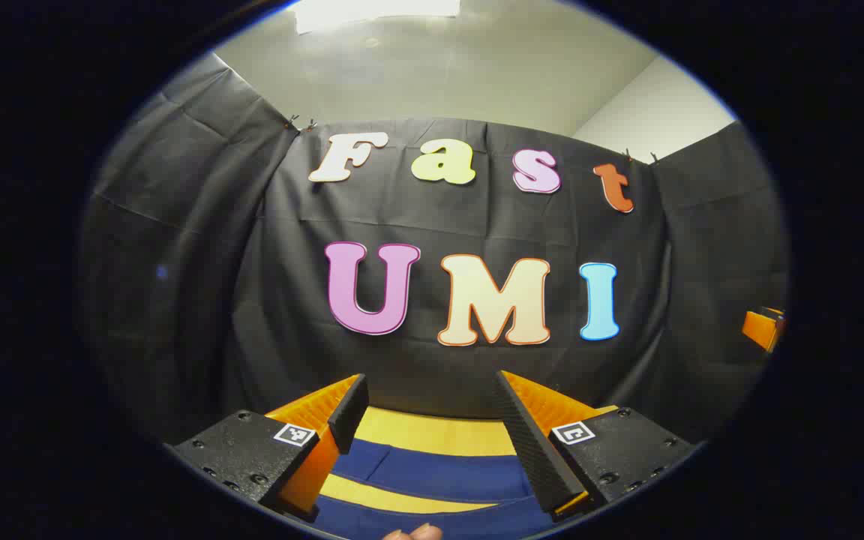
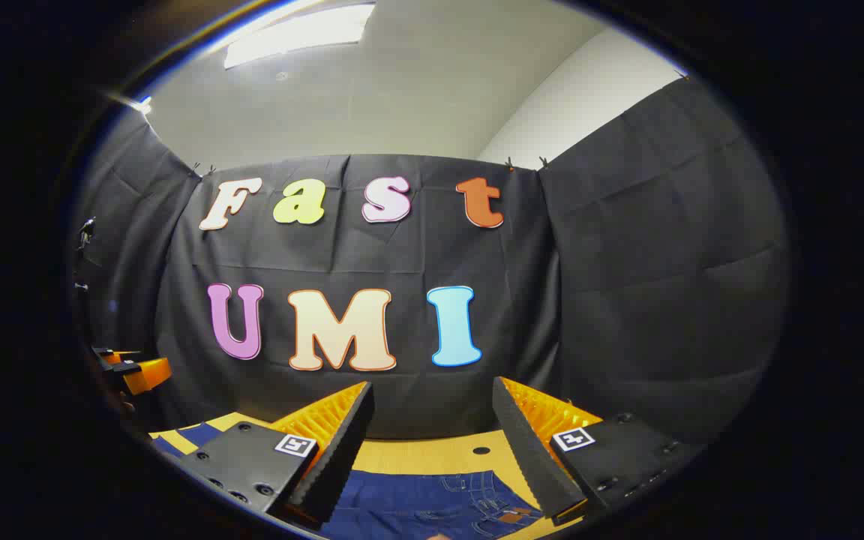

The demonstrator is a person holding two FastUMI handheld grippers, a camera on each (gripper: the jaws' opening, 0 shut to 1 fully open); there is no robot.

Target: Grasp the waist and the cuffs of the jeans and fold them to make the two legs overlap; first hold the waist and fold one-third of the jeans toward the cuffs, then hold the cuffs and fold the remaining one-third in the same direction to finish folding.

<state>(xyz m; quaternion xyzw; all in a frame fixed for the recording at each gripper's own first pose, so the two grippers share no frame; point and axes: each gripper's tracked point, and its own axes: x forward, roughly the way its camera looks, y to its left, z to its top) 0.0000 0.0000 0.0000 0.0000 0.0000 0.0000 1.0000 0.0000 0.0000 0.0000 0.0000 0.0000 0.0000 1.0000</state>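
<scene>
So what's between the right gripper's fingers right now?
Nothing is gripped: in the right gripper view, the open right gripper frames bare table and the jeans below.

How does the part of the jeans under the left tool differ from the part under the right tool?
Under the left tool, the jeans show two plain blue legs lying apart, with the yellow table between them. Under the right tool, the jeans show stitched seams, pockets and a brown patch, so probably the waist. Both tools are open, holding nothing.

we are counting one pair of jeans [image 2: 432, 506], one bench [image 2: 432, 455] and two grippers, left [image 1: 432, 435] and right [image 2: 432, 442].
</scene>
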